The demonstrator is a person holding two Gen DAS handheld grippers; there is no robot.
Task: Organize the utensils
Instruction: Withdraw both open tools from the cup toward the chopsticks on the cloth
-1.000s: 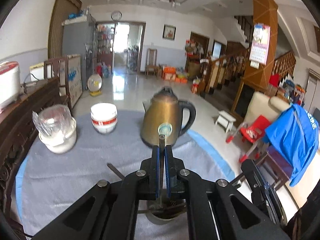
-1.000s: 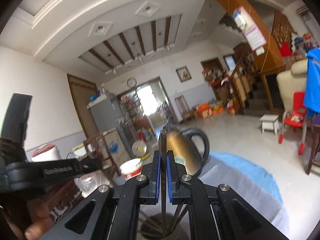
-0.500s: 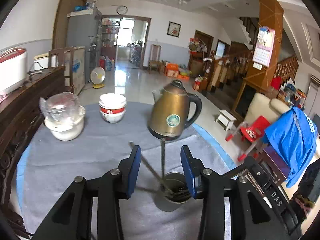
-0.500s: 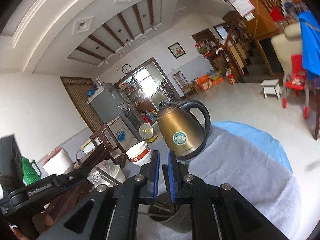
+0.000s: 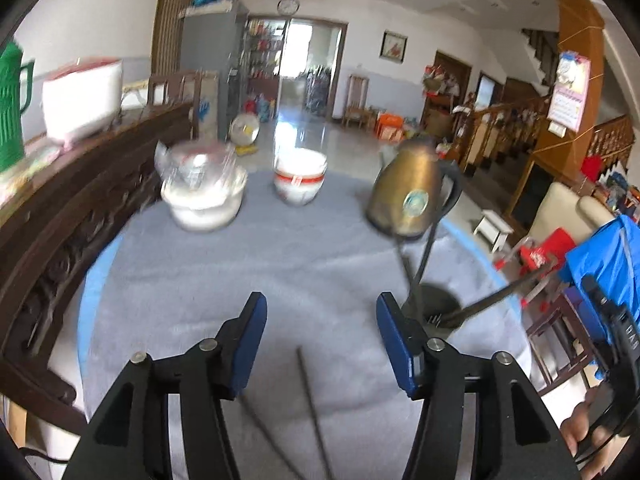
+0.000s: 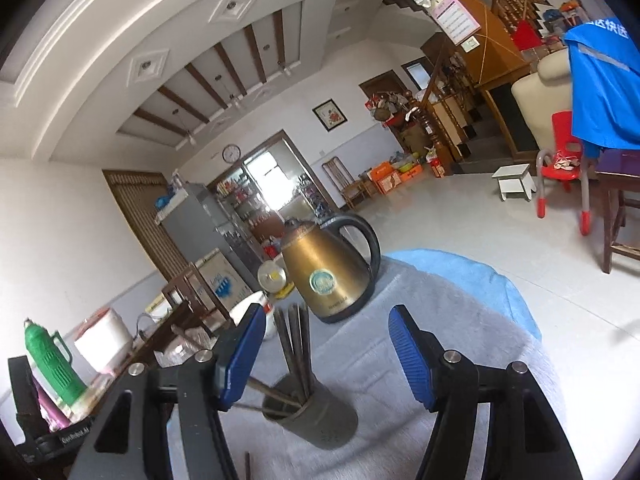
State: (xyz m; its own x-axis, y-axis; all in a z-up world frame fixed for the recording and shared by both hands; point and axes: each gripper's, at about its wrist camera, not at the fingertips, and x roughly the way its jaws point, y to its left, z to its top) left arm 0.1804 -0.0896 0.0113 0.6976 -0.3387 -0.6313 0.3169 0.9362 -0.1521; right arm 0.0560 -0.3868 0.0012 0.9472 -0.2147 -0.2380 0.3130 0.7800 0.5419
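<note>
Both grippers' jaws newly apart, empty

Two close wrist views — shared kettle [image 5: 408,196]

The left gripper [image 5: 318,316] fills the lower middle of its wrist view, black arms rising from the bottom edge, blue pads set well apart with nothing pressed between them; its jaws have just been opening. The right gripper [image 6: 326,340] stands likewise in the lower half of its view, jaws just opened wide and clasping nothing. In the lower right corner of the left view a hand [image 5: 588,436] grips the other gripper's black handle.
</note>
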